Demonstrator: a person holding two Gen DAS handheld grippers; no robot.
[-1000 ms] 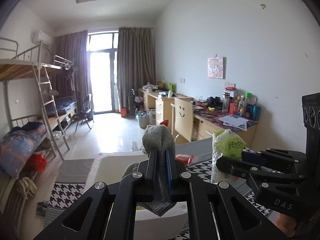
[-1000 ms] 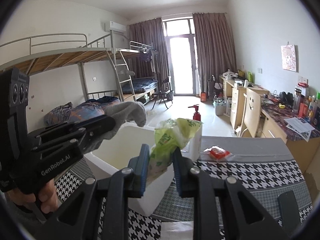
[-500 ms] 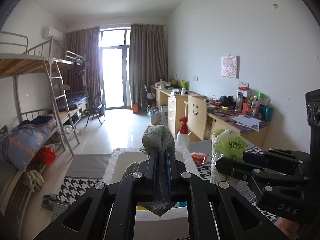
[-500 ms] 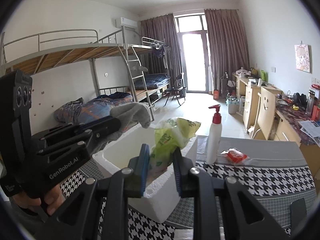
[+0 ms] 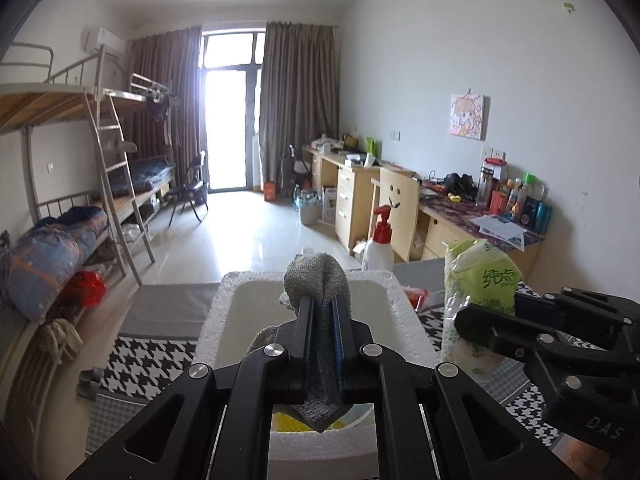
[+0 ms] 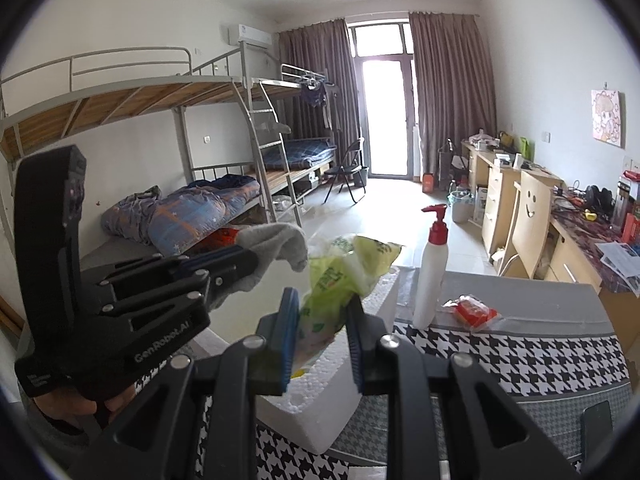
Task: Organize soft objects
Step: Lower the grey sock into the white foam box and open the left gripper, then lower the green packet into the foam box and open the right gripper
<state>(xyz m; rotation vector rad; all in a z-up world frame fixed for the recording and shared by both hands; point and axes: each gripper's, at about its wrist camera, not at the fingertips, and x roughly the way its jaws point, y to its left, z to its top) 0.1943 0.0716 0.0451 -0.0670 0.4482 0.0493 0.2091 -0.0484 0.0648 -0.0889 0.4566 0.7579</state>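
Left wrist view: left hand-held gripper (image 5: 321, 316) clamped on a grey sock (image 5: 316, 280), held above the white foam box (image 5: 404, 320); yellow item inside at 6 o'clock. Right wrist view: right hand-held gripper (image 6: 322, 320) clamped on a crumpled green tissue pack (image 6: 340, 276) over the box's edge; pump bottle (image 6: 432, 276) on the desk (image 6: 540, 352) at 2 o'clock.

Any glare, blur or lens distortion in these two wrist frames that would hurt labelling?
Left wrist view: the balcony door is blown out white with haze spilling onto the curtains; the grey sock in the left gripper stays sharp. Right wrist view: fisheye bends the bunk rails, corners vignette black; the green tissue pack in the right gripper is readable.
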